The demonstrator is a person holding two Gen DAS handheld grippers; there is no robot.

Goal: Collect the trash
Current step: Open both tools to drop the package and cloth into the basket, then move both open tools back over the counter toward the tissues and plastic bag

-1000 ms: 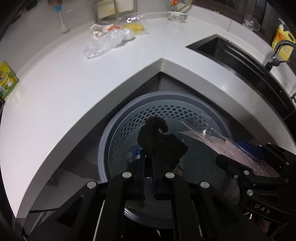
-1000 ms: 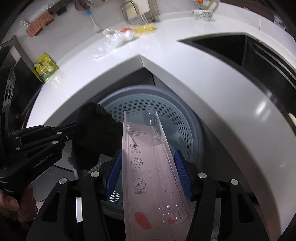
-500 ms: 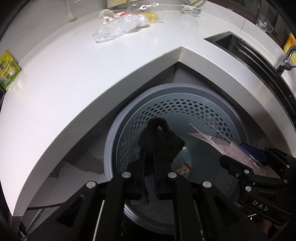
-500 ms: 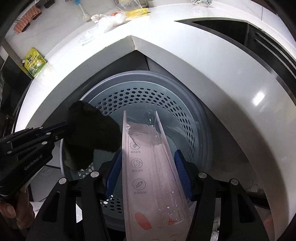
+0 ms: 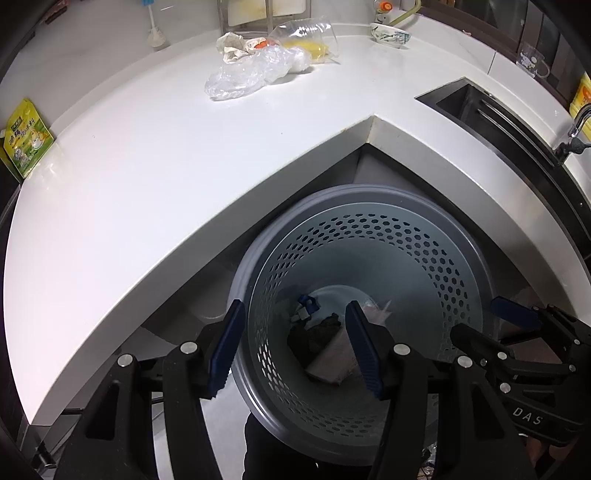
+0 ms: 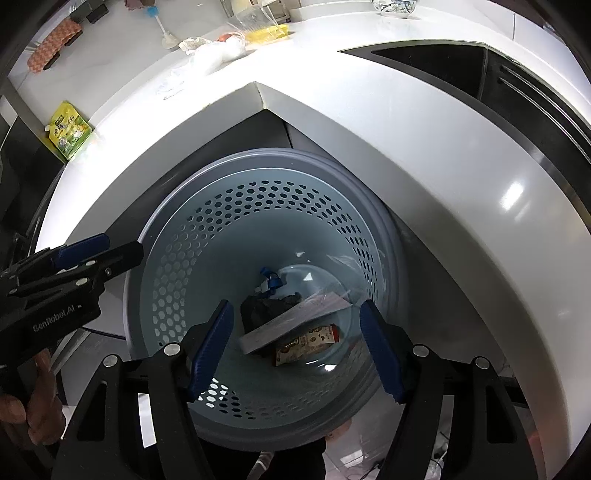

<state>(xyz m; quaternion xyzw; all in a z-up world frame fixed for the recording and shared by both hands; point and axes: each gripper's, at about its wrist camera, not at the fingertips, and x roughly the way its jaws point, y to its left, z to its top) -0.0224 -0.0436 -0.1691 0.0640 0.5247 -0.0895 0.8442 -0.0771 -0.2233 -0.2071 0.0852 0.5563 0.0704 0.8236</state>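
A grey-blue perforated bin (image 5: 436, 236) (image 6: 207, 221) stands below the corner of the white counter. At its bottom lie a black crumpled lump (image 6: 269, 308) (image 5: 314, 332), a clear plastic package (image 6: 291, 325) (image 5: 332, 358), a brown snack wrapper (image 6: 306, 341) and a small blue-and-white piece (image 6: 269, 282). My left gripper (image 5: 293, 350) is open and empty above the bin's left rim. My right gripper (image 6: 295, 354) is open and empty above the bin. More trash sits on the counter: a crumpled clear bag (image 5: 255, 74), crumpled paper (image 5: 232, 44) and a clear bag with yellow contents (image 5: 310, 40).
A green-yellow pouch (image 5: 26, 136) lies at the counter's left edge. A sink (image 5: 491, 114) with a tap (image 5: 576, 129) is at the right. A small bowl (image 5: 389, 33) and a white brush (image 5: 157, 33) stand at the back of the white counter (image 5: 147, 166).
Both grippers have opened. The black lump has dropped from my left gripper and the clear package from my right gripper into the bin.
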